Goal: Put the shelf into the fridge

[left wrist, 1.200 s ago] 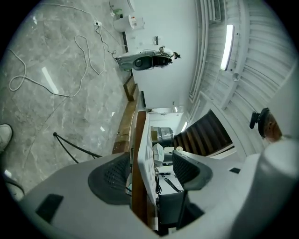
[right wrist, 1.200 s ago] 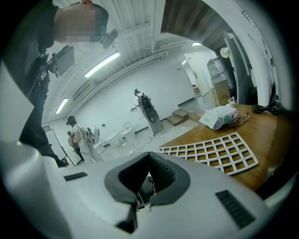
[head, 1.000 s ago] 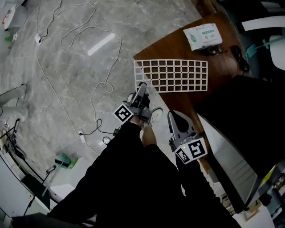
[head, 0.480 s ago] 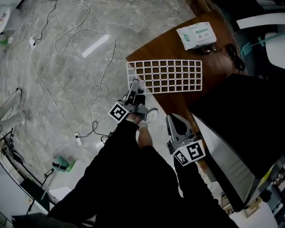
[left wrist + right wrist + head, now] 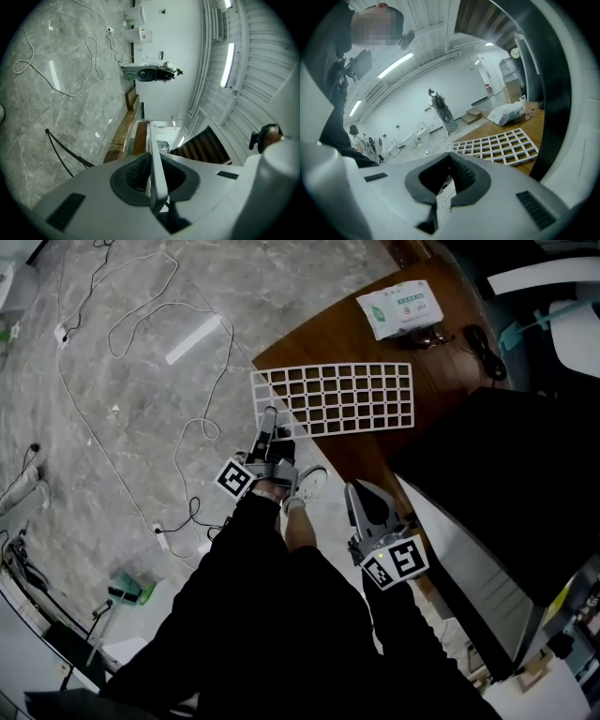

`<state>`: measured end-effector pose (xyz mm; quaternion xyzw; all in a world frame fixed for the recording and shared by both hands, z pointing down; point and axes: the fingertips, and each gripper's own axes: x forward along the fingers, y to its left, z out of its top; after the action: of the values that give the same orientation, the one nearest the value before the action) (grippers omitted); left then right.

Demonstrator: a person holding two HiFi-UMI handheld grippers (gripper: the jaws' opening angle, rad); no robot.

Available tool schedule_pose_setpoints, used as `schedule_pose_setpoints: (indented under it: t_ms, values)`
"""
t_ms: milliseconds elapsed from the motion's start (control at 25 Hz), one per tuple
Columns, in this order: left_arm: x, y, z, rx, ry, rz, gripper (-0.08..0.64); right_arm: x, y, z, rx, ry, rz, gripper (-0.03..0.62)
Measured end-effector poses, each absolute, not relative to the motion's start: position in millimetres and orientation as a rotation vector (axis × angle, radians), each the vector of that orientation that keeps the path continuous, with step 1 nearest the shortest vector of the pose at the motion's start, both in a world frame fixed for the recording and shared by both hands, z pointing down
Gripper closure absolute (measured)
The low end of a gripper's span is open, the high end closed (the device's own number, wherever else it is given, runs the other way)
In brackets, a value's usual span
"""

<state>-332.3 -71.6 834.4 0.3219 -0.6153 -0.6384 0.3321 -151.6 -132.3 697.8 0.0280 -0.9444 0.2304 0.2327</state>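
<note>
A white grid shelf [image 5: 337,399] lies flat on the brown wooden table [image 5: 450,371], its left corner sticking out past the table's edge. My left gripper [image 5: 269,418] points level at that corner; its jaws have just been closing and now pinch the shelf's rim. In the left gripper view that rim [image 5: 157,173] runs edge-on between the dark pads [image 5: 136,176]. My right gripper [image 5: 360,489] hangs lower right of the shelf, shut with nothing in it. The right gripper view shows the shelf [image 5: 497,145] ahead of the closed right gripper [image 5: 447,176].
A white packet [image 5: 398,307] and a black cable [image 5: 483,343] lie at the table's far end. A tall black fridge body [image 5: 506,484] stands right of the table. White cords [image 5: 187,437] trail over the grey marble floor. The person's dark legs and a white shoe [image 5: 309,482] are below the grippers.
The left gripper's jaws, open around the shelf's corner a second ago, have closed onto its rim. The right gripper has drifted slightly. The shelf still lies on the table.
</note>
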Motion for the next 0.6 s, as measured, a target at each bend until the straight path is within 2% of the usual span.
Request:
schedule_pose_setpoints:
  t_ms: [600]
  values:
    - [-349,1,763,0.879,-1.64,-1.816,0.512,-134,-124,667,0.031,-2.635,0.619,0.586]
